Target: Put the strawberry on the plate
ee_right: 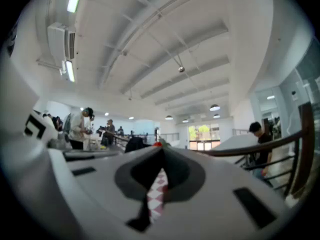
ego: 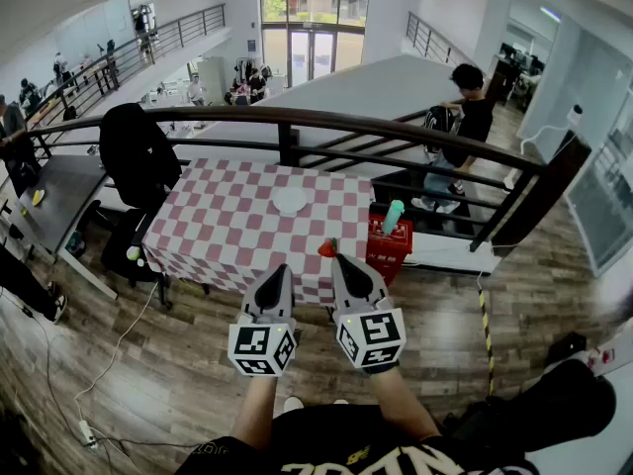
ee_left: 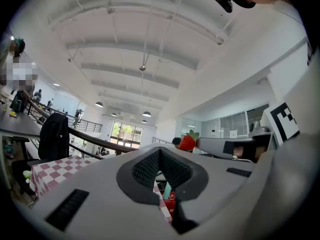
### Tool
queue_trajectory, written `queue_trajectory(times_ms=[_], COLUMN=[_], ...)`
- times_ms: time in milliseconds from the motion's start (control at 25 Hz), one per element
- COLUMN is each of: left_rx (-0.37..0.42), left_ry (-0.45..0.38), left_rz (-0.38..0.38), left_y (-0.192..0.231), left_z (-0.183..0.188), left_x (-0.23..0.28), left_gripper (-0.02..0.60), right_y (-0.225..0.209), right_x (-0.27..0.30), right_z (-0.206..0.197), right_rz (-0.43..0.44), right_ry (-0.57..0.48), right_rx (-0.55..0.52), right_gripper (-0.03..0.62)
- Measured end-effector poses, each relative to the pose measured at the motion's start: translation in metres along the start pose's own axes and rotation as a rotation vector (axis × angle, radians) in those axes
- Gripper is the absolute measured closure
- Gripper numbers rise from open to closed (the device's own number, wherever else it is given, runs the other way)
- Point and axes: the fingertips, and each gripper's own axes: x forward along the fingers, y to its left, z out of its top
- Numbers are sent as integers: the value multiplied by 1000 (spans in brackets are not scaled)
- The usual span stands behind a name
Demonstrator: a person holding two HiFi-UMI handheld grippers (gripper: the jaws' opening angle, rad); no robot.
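Red-and-white checked cloth table [ego: 213, 228] ahead, round white plate [ego: 291, 201] toward its far side. Left gripper [ego: 284, 268]: jaws pressed together, empty. Right gripper [ego: 336, 257]: jaws pinching small red strawberry [ego: 326, 249] at tips, over table's near edge, well apart from plate.
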Motion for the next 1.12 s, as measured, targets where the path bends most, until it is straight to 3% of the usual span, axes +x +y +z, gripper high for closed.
queue_trajectory(times_ms=[600, 840, 1120], left_rx=[-60, -107, -108], left_ry=[-19, -5, 41], left_rz=[19, 44, 44], left_y=[70, 95, 106], left_z=[11, -1, -10], left_x=[-45, -58, -40], left_gripper=[573, 572, 573], right_y=[79, 68, 87], right_x=[33, 38, 67], right_z=[-8, -22, -27], right_rz=[46, -14, 43], right_ry=[-9, 26, 40], right_rx=[-14, 27, 25], right_gripper=[579, 579, 579])
